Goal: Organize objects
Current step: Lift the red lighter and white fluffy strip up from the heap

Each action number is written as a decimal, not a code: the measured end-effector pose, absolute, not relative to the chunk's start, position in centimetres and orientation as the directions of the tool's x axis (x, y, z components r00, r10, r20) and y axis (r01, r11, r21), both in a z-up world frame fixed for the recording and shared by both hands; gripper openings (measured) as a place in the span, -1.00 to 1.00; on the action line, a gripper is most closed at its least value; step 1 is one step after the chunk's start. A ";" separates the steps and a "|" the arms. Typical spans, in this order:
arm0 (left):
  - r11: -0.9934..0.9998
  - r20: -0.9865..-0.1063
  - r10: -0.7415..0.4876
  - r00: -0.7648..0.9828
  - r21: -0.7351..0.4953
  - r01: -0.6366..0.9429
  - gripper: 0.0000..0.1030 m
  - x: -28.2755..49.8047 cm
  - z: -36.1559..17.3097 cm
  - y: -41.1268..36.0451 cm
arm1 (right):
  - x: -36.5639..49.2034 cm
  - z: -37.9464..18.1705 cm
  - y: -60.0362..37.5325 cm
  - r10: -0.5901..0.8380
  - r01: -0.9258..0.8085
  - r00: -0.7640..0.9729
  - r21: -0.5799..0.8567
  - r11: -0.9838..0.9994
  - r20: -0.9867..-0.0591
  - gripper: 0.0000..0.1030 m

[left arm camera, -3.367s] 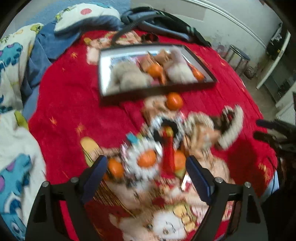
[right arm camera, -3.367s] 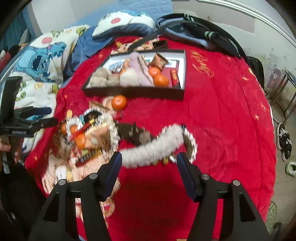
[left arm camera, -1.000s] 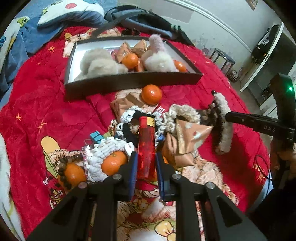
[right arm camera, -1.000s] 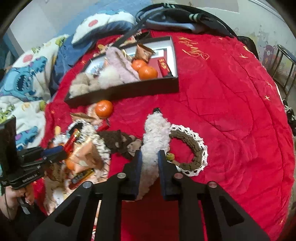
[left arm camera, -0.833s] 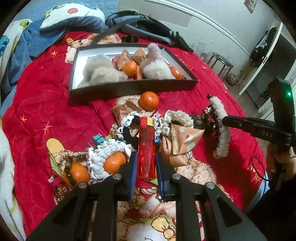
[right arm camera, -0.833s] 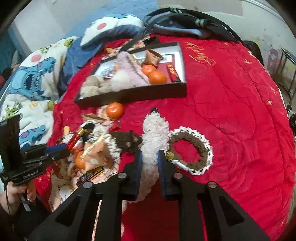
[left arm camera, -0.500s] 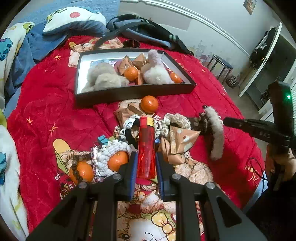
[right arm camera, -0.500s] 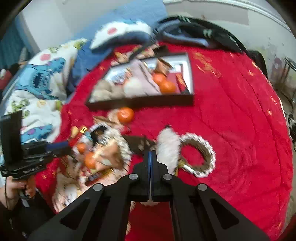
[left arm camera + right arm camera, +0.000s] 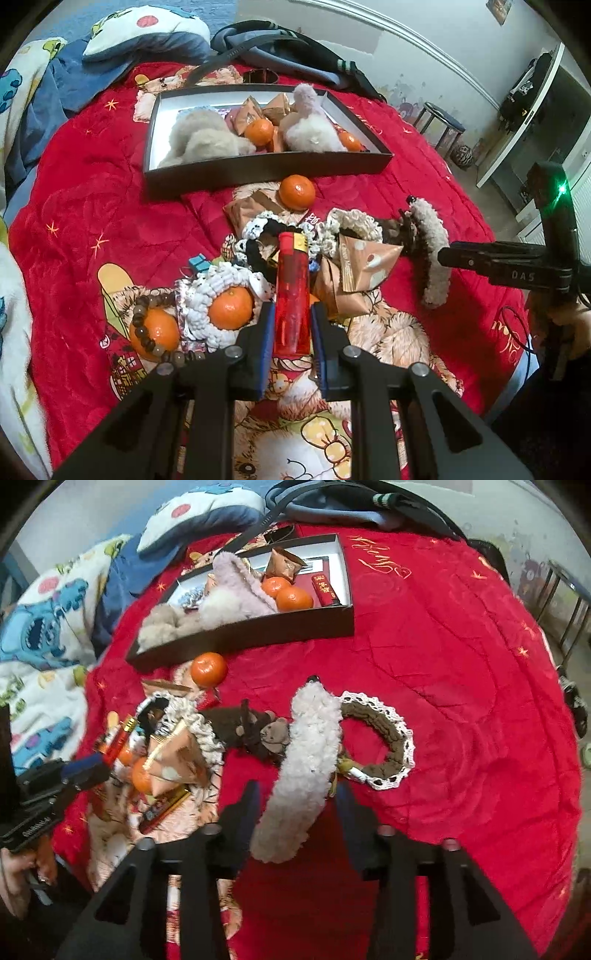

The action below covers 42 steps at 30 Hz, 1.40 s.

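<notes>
Clamped narrow in the left gripper [image 9: 291,326]: a red lighter [image 9: 291,291], pinched at its lower body, metal cap pointing away toward the dark box [image 9: 258,168] near the far edge of the red bedspread [image 9: 85,192]. Rigid, light and slick plastic, so best taken as here, across the flat sides near the middle, with steady pressure rather than a hard squeeze. Standing apart on the right gripper [image 9: 293,805], jaws having just been opening, with the fluffy white hair clip [image 9: 306,764] lying between them and, as far as the fisheye shows, not pressed by either pad. Soft and springy on the outside, probably stiff at the core, very light; likely to slip out of a shallow pinch, so better taken across the thick middle of its arc. Touching the clip on the bedspread: a brown crocheted ring [image 9: 384,734] with a white lace edge, and a small brown plush toy [image 9: 258,731]. Further out, toward the middle of the bedspread, a heap of tangerines [image 9: 231,308], foil packets and knitted bands. Beyond the heap, a loose tangerine [image 9: 297,192] just beside the box's near wall; inside the box, plush pieces, more fruit and wrapped packets already gathered.
</notes>
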<state>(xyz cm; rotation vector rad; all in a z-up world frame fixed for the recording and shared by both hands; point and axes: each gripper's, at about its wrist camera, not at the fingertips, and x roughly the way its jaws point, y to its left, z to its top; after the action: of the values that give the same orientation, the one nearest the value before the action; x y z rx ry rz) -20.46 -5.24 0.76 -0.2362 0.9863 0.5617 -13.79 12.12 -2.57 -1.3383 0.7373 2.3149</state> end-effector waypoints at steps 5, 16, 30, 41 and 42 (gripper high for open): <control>0.832 -0.838 0.340 0.426 0.057 -0.551 -0.64 -20.5 0.7 -5.2 | -14.2 -3.8 12.2 0.029 -0.567 -0.449 0.259 -0.782 -0.893 -0.08; 0.832 -0.838 0.341 0.425 0.058 -0.551 -0.63 -20.5 0.7 -5.2 | -15.3 -4.8 11.4 0.041 -0.532 -0.422 0.211 -0.820 -0.905 -0.35; 0.840 -0.844 0.326 0.426 0.052 -0.541 -0.63 -20.2 1.2 -5.5 | -15.2 -3.0 9.9 0.058 -0.476 -0.459 0.190 -0.859 -0.886 -0.46; 0.846 -0.838 0.320 0.442 0.043 -0.531 -0.63 -19.7 2.4 -5.5 | -15.1 -1.7 9.8 0.053 -0.456 -0.508 0.216 -0.863 -0.860 -0.46; 0.846 -0.837 0.320 0.443 0.043 -0.531 -0.63 -19.7 2.5 -5.4 | -15.0 -1.5 9.9 0.050 -0.454 -0.516 0.223 -0.863 -0.855 -0.46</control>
<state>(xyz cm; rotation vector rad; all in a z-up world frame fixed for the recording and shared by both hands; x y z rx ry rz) -19.72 -5.42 2.55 -0.2397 0.9790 0.5340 -15.04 9.89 -1.47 -1.3476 0.6186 2.4241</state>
